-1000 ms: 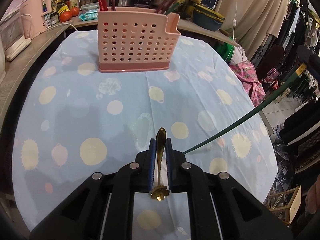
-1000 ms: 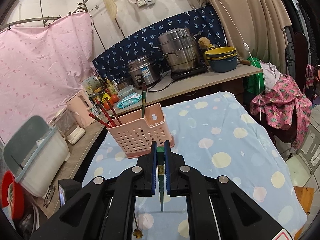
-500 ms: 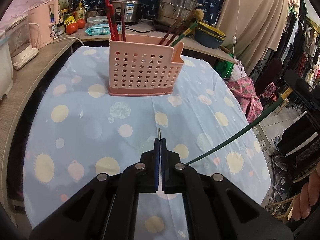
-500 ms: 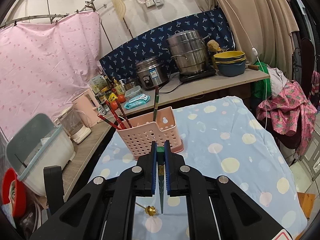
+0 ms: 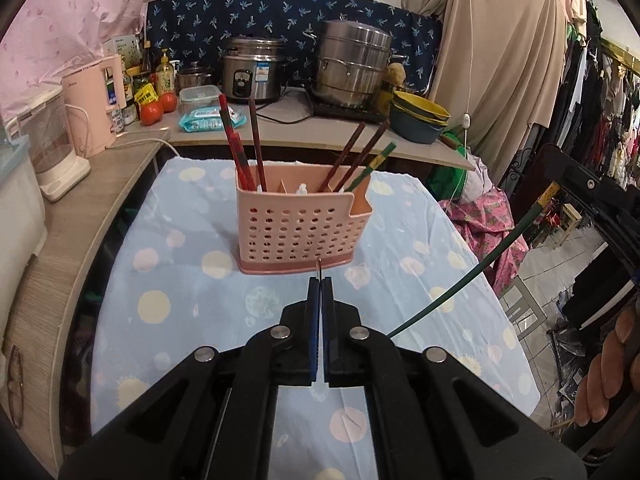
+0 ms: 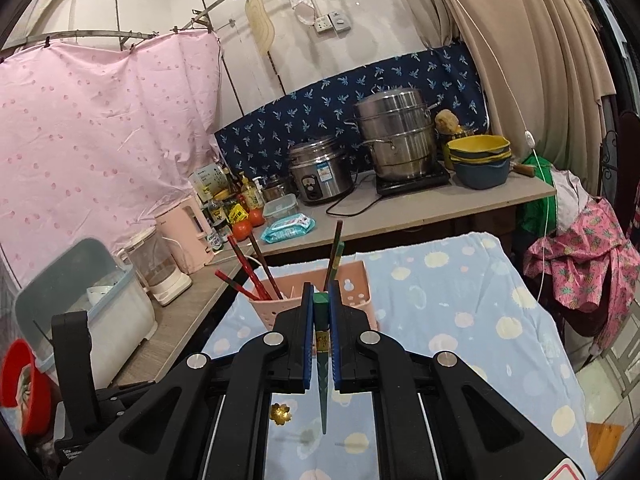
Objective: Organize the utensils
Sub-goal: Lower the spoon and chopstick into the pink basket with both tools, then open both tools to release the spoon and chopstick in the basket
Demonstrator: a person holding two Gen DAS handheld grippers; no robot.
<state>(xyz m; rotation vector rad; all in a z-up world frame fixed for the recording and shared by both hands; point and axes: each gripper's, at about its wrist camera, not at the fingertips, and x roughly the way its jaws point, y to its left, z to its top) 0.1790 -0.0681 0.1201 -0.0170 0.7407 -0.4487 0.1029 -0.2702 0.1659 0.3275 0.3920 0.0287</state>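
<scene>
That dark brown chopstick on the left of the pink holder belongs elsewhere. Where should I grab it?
Grip the dark brown chopstick by its exposed upper shaft, coming from above: it stands nearly upright, and the pink holder hides its lower part, with red chopsticks close on its left.

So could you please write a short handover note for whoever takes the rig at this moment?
Left gripper: shut on a small gold spoon, lifted off the table; its flower-shaped end shows in the right wrist view, and only the thin edge pokes out ahead of the fingers.
Right gripper: shut on a green chopstick, also in the air, to the right of the pink utensil caddy.
Caddy stands on the spotted tablecloth, already holding red and brown chopsticks on its left side, two brown and one green chopstick on its right.
Left to do: drop the spoon and the green chopstick into the caddy, probably the chopstick beside its green mate.
</scene>
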